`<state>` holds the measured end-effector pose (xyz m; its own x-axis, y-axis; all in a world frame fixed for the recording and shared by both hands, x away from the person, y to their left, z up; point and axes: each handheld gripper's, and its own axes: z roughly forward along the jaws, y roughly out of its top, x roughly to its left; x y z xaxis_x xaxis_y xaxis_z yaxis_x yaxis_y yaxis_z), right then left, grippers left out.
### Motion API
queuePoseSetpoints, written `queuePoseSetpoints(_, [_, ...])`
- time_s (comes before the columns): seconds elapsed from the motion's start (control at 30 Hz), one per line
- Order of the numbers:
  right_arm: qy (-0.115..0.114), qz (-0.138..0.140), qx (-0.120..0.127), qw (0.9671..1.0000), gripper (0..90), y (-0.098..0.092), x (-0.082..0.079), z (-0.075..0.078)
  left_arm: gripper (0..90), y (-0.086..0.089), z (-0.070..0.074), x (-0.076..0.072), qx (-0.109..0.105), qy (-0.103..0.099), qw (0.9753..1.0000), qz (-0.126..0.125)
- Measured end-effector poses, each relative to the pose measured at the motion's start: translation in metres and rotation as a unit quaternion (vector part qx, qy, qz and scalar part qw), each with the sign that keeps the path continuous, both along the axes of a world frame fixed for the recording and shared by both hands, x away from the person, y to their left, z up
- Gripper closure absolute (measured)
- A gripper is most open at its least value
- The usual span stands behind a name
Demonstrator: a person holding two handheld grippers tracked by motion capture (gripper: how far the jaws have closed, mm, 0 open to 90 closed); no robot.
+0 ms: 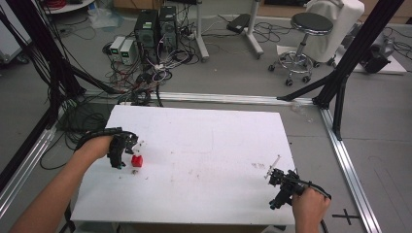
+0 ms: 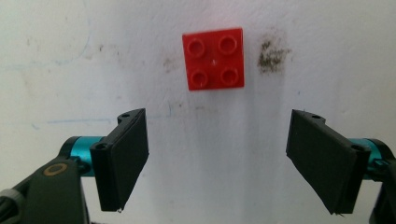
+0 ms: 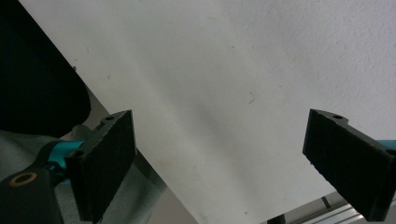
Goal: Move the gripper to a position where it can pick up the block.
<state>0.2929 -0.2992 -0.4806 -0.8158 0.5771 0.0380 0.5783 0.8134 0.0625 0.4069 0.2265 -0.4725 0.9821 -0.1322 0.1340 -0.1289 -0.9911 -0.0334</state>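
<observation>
A small red four-stud brick [image 1: 137,160] lies on the white table [image 1: 204,136] near its left side. My left gripper [image 1: 127,151] hovers just left of it, pointing down. In the left gripper view the brick [image 2: 214,59] sits studs up beyond the gap, and the left gripper [image 2: 224,158] is open with nothing between its black pads. My right gripper [image 1: 277,187] is held near the table's front right corner. In the right gripper view the right gripper [image 3: 224,168] is open over bare white board.
Dark smudges [image 2: 272,53] mark the board beside the brick. The table's front edge [image 3: 154,163] runs under the right gripper. Beyond the table stand computer towers [image 1: 155,29], tangled cables [image 1: 141,77], a stool [image 1: 303,39] and black frame posts [image 1: 350,53].
</observation>
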Motion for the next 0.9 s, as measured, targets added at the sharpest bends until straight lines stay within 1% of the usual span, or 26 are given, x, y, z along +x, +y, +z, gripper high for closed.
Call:
queuePoseSetpoints(0.03, [-0.001, 0.0, 0.001, 1.0, 8.9, 0.0, 0.0, 0.0, 21.3, -0.003, -0.002, 0.002, 0.004, 0.004, 1.0, -0.006])
queuePoseSetpoints(0.07, [0.0, -0.001, 0.0, 1.0, 8.9, 0.0, 0.0, 0.0, 21.3, -0.005, -0.004, 0.003, 0.003, 0.005, 0.9999, -0.008])
queuePoseSetpoints(0.1, [0.0, -0.001, 0.001, 1.0, 8.9, 0.0, 0.0, 0.0, 21.3, -0.007, -0.006, 0.004, 0.006, 0.01, 0.9999, -0.009])
queuePoseSetpoints(0.2, [-0.001, 0.0, 0.0, 1.0, 8.9, 0.0, -0.001, 0.001, 21.4, -0.013, -0.012, 0.006, 0.01, 0.022, 0.9997, -0.004])
queuePoseSetpoints(0.23, [-0.002, 0.004, 0.0, 1.0, 8.9, -0.001, -0.001, 0.0, 21.4, -0.015, -0.014, 0.007, 0.01, 0.025, 0.9996, -0.002])
queuePoseSetpoints(0.33, [-0.001, 0.0, 0.0, 1.0, 8.9, 0.0, -0.001, 0.0, 21.4, -0.017, -0.02, 0.009, 0.005, 0.03, 0.9995, 0.006])
queuePoseSetpoints(0.4, [0.001, 0.002, -0.001, 1.0, 8.9, 0.001, -0.001, -0.001, 21.4, -0.018, -0.023, 0.01, 0.007, 0.035, 0.9993, 0.007])
queuePoseSetpoints(0.43, [0.001, 0.003, -0.003, 1.0, 8.9, 0.001, -0.001, -0.002, 21.4, -0.019, -0.024, 0.01, 0.005, 0.033, 0.9994, 0.004])
queuePoseSetpoints(0.5, [0.003, 0.006, -0.002, 1.0, 8.9, 0.001, 0.0, -0.002, 21.4, -0.018, -0.027, 0.01, 0.0, 0.037, 0.9992, 0.014])
queuePoseSetpoints(0.6, [0.003, 0.002, -0.004, 1.0, 8.9, 0.002, -0.001, -0.002, 21.4, -0.018, -0.029, 0.011, -0.002, 0.04, 0.9991, 0.016])
queuePoseSetpoints(0.67, [0.003, 0.006, -0.002, 1.0, 8.9, 0.002, 0.0, -0.002, 21.4, -0.017, -0.029, 0.011, -0.003, 0.039, 0.9991, 0.016])
queuePoseSetpoints(0.9, [0.003, 0.002, -0.004, 1.0, 8.9, 0.005, -0.001, -0.001, 21.4, -0.015, -0.026, 0.01, -0.013, 0.034, 0.9992, 0.016])
